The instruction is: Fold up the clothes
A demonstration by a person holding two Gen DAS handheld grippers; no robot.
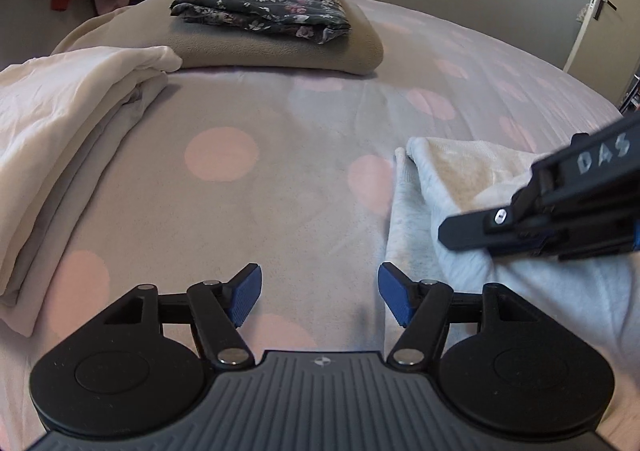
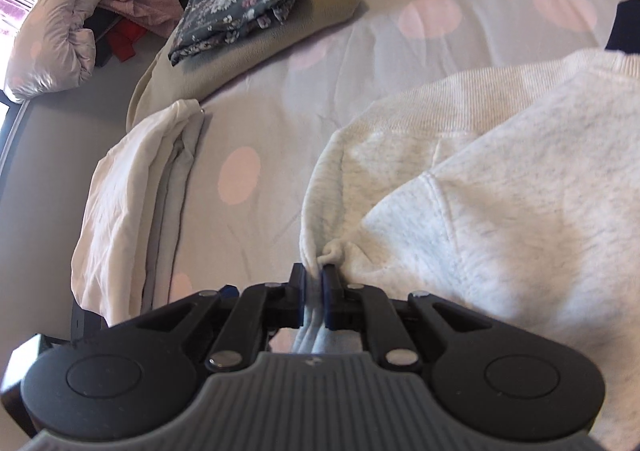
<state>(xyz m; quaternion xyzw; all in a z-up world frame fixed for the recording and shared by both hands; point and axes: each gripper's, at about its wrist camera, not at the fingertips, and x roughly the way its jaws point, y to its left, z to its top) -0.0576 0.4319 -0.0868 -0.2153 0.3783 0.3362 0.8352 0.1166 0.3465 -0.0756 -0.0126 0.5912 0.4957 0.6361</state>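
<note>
Right wrist view: the right gripper (image 2: 314,275) is pinched tight on a bunched edge of the pale grey sweatshirt (image 2: 500,187), which lies on the polka-dot bedsheet (image 2: 360,63). To the sweatshirt's left the left gripper (image 1: 320,297) hangs wide open over bare sheet, nothing between its blue pads (image 1: 246,297). Further left of the sweatshirt, a folded white pile (image 1: 68,139); beyond the sweatshirt, a floral fabric (image 1: 264,3) on a beige blanket (image 1: 280,55).
</note>
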